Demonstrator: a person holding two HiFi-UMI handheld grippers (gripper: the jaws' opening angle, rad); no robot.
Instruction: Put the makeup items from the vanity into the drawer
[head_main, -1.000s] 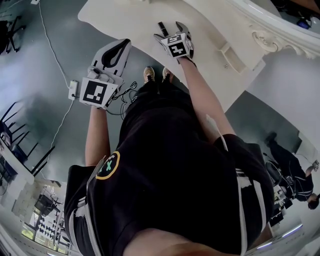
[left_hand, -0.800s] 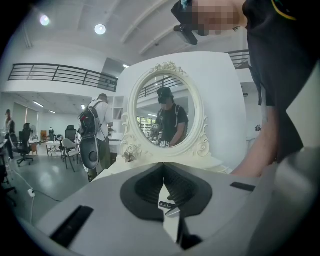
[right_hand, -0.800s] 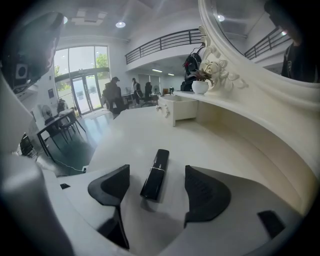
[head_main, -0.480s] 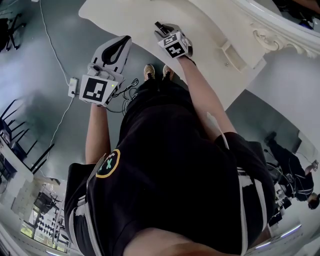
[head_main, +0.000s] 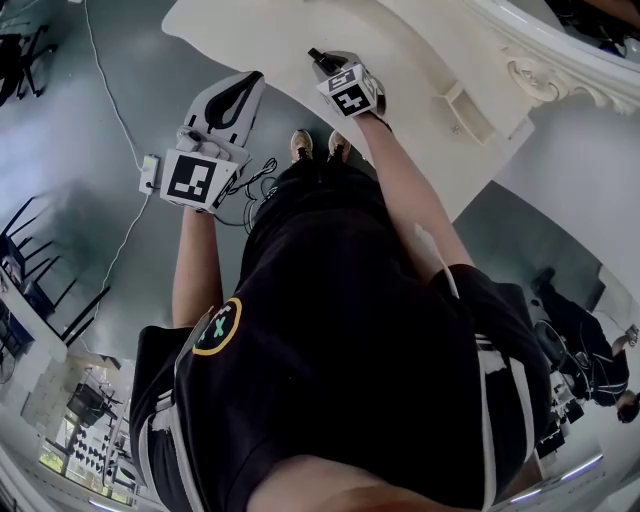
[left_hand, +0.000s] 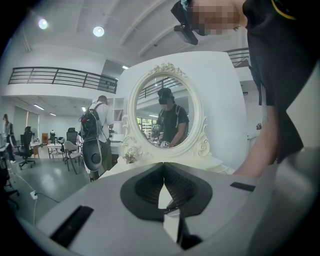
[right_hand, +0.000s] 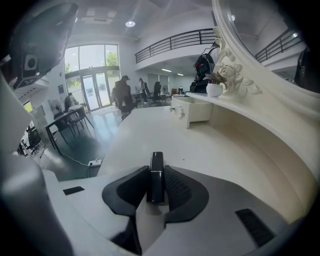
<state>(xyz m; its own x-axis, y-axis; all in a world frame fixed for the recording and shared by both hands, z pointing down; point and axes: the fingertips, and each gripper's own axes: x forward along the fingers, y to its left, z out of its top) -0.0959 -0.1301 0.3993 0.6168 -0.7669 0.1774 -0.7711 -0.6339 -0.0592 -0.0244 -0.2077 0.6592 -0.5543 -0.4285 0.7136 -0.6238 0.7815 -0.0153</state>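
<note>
Two jaws of the right gripper (right_hand: 156, 176) had just been closing, and we saw them pinching a slim black makeup stick (right_hand: 157, 161). Its far end poked out past the tips, above the vanity top (right_hand: 210, 150). We judged the pickup made, so the carry to the drawer (right_hand: 193, 111) came next. That drawer stood pulled out further along the top, well apart from the stick, against the raised back ledge (right_hand: 250, 120). Between them the top lay bare and gave us open room. The curved front edge dropped to the floor (right_hand: 75, 145) on one side, and the ledge hemmed the other. Our left gripper (left_hand: 163, 166) hung near the vanity's front edge, jaws pressed together on nothing.
</note>
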